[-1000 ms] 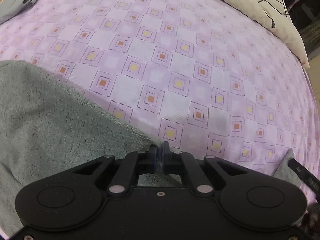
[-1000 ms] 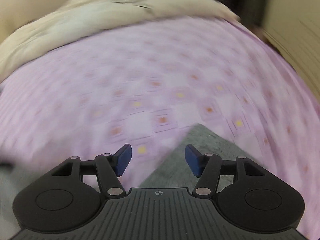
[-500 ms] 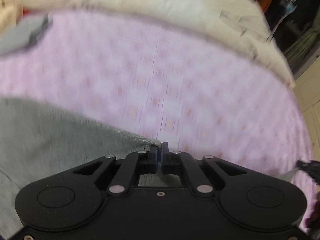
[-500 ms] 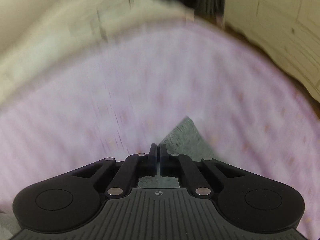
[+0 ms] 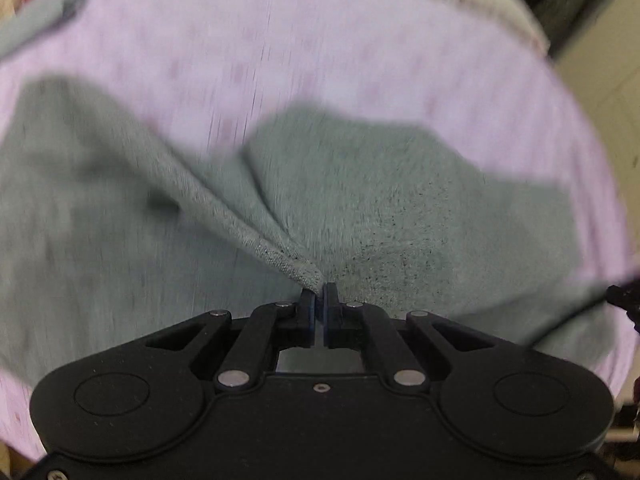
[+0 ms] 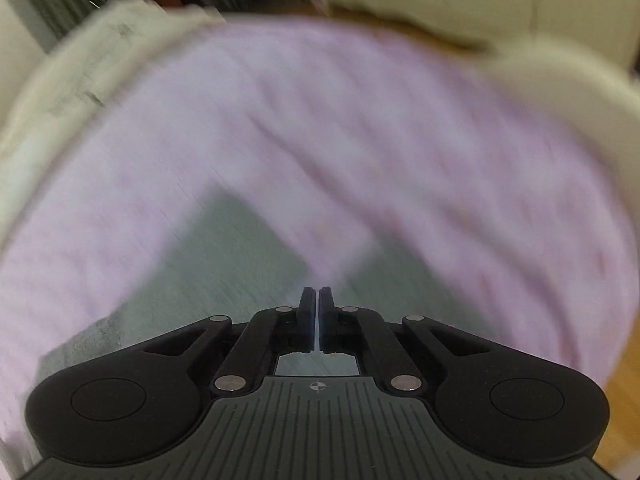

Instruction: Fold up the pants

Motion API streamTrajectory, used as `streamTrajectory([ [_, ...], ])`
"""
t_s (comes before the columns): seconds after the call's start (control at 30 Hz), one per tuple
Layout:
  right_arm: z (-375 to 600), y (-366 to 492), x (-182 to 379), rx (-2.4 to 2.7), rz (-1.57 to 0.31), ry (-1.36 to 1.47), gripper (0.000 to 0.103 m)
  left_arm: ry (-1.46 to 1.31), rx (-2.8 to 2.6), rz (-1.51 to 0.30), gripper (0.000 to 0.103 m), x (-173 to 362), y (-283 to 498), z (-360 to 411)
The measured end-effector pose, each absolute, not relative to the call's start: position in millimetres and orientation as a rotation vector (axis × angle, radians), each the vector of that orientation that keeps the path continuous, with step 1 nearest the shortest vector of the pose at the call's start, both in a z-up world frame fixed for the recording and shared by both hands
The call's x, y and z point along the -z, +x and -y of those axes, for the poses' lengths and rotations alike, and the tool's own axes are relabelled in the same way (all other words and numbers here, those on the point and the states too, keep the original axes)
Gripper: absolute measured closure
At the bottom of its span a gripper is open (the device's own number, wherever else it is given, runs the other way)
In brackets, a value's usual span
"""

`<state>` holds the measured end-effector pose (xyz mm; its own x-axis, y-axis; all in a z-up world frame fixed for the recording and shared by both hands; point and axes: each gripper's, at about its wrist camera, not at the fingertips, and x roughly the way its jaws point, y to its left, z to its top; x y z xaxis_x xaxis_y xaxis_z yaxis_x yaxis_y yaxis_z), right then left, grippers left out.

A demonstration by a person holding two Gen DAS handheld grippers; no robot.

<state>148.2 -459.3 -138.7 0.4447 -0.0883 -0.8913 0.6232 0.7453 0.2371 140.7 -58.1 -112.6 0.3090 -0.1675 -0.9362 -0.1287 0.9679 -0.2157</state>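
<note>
Grey knit fabric pants [image 5: 360, 200] are spread over the lilac patterned bedsheet [image 5: 360, 60], bunched into a ridge running up to the left gripper [image 5: 319, 292]. That one's tipped steeply down at the pants, jaws pinched tight on the ridge's hem. The right gripper [image 6: 319, 296] is angled down too, over a corner of the pants, jaws squeezed together, but everything's blurry so can't tell if cloth's caught.

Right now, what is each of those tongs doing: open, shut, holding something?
Left tongs: shut on a pinched ridge of the grey pants.
Right tongs: just closed, shut on the pants' edge.
</note>
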Motion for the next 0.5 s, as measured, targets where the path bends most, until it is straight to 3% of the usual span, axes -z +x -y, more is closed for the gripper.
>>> streamTrajectory([
  [0.07,458,135,154,0.483,-0.999,0.660,0.098,-0.287,0.028,-1.298,0.099,128,138,53],
  [0.17,455,129,158,0.467,-0.886,0.713,0.060,-0.281,0.056,-1.273,0.099,128,141,51],
  [0.3,446,152,158,0.407,-0.801,0.625,0.056,-0.245,0.093,-1.246,0.099,124,147,55],
  [0.5,442,190,174,0.411,-0.895,0.530,0.051,-0.214,0.093,-1.247,0.099,133,134,55],
])
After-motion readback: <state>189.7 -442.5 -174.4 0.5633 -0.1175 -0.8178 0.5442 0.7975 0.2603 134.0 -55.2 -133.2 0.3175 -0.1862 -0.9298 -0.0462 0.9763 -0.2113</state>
